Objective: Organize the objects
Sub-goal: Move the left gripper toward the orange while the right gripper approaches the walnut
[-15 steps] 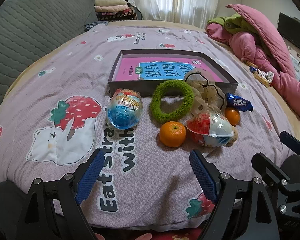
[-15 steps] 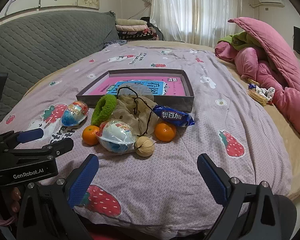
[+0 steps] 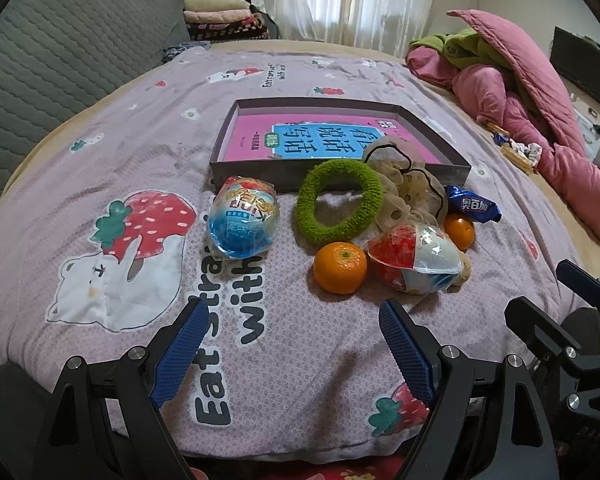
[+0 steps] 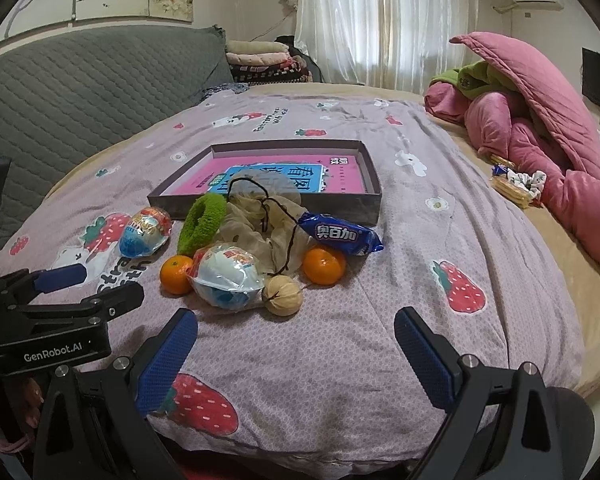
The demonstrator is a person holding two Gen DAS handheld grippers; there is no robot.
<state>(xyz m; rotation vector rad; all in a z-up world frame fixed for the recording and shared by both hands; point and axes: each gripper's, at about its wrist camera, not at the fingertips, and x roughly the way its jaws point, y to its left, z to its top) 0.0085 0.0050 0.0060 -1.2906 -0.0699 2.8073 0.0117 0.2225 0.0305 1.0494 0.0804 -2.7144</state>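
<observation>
- A bed (image 4: 380, 320) is covered by a lilac strawberry-print quilt.
- A grey quilted headboard (image 4: 80, 92) is seen at the left.
- Daylight is filtered through white curtains (image 4: 380, 20).
- Pink bedding (image 4: 540, 120) is heaped at the right.

A pink quilt (image 4: 540, 128) lies heaped beside folded blankets (image 4: 260, 60), a grey headboard (image 4: 80, 88) and white curtains (image 4: 380, 20).

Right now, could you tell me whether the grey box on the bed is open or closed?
Open: the grey box has no lid on, and a pink book lies visible inside.
</observation>
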